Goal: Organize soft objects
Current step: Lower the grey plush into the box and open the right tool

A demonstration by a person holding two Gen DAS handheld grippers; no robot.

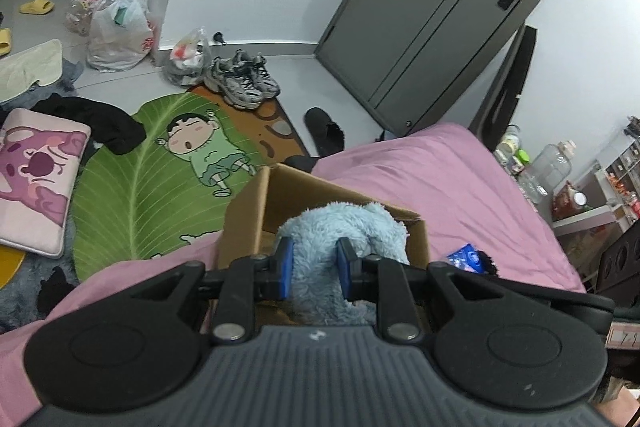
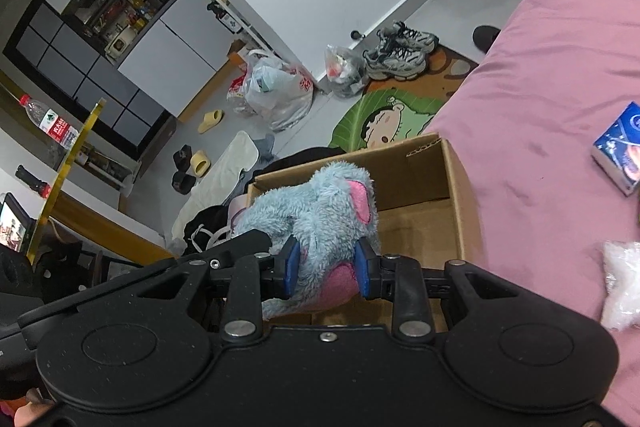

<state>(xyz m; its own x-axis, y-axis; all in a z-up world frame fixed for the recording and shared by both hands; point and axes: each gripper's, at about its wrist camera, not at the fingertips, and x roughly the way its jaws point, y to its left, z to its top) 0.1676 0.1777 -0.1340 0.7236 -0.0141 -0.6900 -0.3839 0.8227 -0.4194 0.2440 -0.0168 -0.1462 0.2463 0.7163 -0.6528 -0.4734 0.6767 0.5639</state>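
Observation:
A fluffy light-blue plush toy (image 1: pixel 340 227) with pink ears and feet (image 2: pixel 320 203) hangs over an open cardboard box (image 1: pixel 248 219) that sits on the pink bed. My left gripper (image 1: pixel 315 267) is shut on one part of the plush. My right gripper (image 2: pixel 326 269) is shut on another part, near a pink foot. The plush is over the box's left half in the right wrist view; the box (image 2: pixel 420 187) looks otherwise bare inside.
On the pink bedsheet (image 2: pixel 540 87) lie a blue tissue packet (image 2: pixel 620 147) and a white crinkly bag (image 2: pixel 624 287). On the floor are a green cartoon rug (image 1: pixel 152 179), sneakers (image 1: pixel 244 83), plastic bags (image 1: pixel 116 27), black clothes (image 1: pixel 100 123) and a pink cushion (image 1: pixel 36 179).

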